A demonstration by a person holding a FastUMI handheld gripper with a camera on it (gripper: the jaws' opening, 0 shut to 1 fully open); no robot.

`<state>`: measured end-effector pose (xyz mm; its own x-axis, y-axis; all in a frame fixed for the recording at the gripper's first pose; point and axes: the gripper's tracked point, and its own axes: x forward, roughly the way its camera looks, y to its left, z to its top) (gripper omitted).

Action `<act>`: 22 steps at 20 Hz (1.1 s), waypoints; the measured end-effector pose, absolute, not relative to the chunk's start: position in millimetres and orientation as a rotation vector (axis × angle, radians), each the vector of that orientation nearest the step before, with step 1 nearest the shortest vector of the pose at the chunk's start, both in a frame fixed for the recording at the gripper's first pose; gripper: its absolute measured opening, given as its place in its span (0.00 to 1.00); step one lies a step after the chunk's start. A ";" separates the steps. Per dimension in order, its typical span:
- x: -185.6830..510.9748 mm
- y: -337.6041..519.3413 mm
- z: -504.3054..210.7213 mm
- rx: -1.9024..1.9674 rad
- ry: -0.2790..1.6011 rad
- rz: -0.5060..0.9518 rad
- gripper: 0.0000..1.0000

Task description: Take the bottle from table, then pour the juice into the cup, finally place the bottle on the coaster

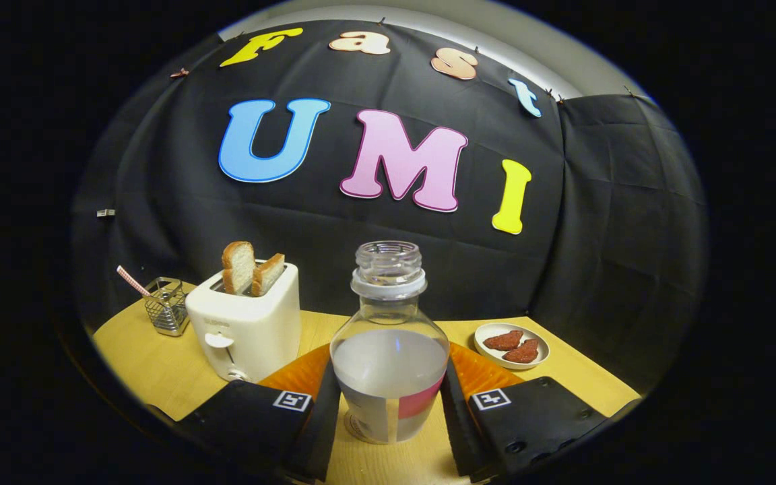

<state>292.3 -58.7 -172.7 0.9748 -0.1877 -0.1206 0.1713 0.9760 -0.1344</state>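
A clear bottle with no cap stands upright on the wooden table, about half full of pale liquid, with a label low on its body. My gripper has one finger on each side of the bottle's wide belly, and both fingers press against its sides. Just behind the bottle lies a ribbed orange coaster, partly hidden by the bottle and the fingers.
A white toaster with two bread slices stands beyond the fingers to the left, with a small wire basket further left. To the right, a small plate holds two reddish pieces. The black cloth wall rises close behind the table.
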 end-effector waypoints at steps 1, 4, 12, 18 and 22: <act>299.2 -62.4 -179.7 -0.125 0.142 -0.187 0.71; 317.6 -65.9 -202.9 -0.111 0.165 -0.164 0.71; 334.7 -70.6 -245.4 -0.056 0.234 -0.148 0.72; 329.9 -80.1 -247.1 0.033 0.212 -0.176 0.72; 329.0 -81.6 -245.2 0.025 0.205 -0.190 0.75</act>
<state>329.0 -81.6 -245.2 0.9612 -0.1850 -0.2044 0.1901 0.9818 0.0053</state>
